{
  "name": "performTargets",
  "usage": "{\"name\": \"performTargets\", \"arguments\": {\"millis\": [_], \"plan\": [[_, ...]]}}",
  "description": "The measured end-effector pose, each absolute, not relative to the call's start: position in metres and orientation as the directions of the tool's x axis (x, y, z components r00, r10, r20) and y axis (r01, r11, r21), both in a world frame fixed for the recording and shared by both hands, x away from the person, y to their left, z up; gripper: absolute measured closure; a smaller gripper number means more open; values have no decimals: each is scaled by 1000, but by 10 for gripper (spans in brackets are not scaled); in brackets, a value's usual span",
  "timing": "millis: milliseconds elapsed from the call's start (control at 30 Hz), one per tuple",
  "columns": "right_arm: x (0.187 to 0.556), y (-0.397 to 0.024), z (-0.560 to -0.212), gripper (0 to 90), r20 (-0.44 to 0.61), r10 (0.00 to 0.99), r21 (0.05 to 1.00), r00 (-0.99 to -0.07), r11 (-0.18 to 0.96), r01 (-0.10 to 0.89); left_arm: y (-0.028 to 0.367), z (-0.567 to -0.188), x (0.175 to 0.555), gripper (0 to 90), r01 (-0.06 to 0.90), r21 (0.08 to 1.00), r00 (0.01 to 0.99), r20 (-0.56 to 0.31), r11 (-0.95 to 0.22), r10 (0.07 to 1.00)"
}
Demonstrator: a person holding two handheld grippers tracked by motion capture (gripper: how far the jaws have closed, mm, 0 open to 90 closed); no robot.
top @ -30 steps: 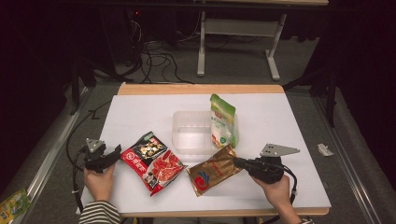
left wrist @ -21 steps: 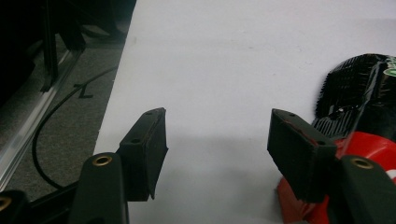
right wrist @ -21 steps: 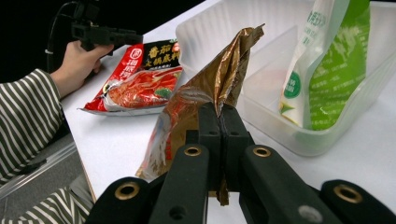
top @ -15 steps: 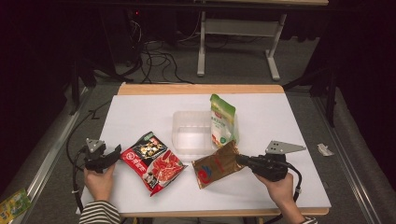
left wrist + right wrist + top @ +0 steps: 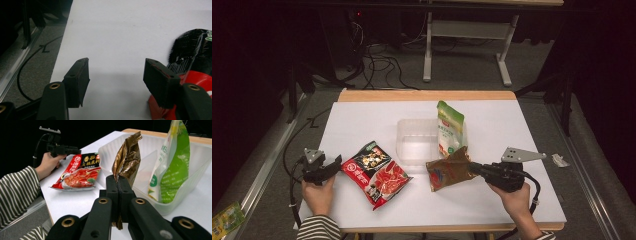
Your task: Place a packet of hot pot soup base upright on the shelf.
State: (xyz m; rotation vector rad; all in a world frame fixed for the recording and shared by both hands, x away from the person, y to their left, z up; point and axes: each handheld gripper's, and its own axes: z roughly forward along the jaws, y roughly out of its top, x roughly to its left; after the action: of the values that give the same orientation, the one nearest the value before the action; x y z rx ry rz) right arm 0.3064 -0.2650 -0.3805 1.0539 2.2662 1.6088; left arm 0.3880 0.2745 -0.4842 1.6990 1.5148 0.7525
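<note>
A brown-gold packet hangs by one edge from my right gripper, which is shut on it just above the table at the front right. In the right gripper view the packet stands up from the closed jaws of my right gripper. A red printed packet lies flat at the front left. My left gripper stands open on the table beside the red packet's left edge. The left gripper view has nothing between the jaws of my left gripper, and the red packet lies by the right jaw.
A clear plastic container sits mid-table with a green-and-white pouch upright against its right wall. It is right behind the brown packet. Cables trail off the table's left side. The floor behind holds a desk frame and wires.
The brown packet has come up from lying flat, its held end higher and drawn slightly to the right with my right hand. The left gripper and the red packet have not moved.
</note>
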Motion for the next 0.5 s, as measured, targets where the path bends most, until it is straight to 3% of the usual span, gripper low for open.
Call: {"name": "performTargets", "arguments": {"millis": [500], "plan": [[303, -269, -361, 900, 245, 609, 896, -755, 156, 416, 275, -484, 388, 380, 564, 825, 137, -42, -43, 990]]}}
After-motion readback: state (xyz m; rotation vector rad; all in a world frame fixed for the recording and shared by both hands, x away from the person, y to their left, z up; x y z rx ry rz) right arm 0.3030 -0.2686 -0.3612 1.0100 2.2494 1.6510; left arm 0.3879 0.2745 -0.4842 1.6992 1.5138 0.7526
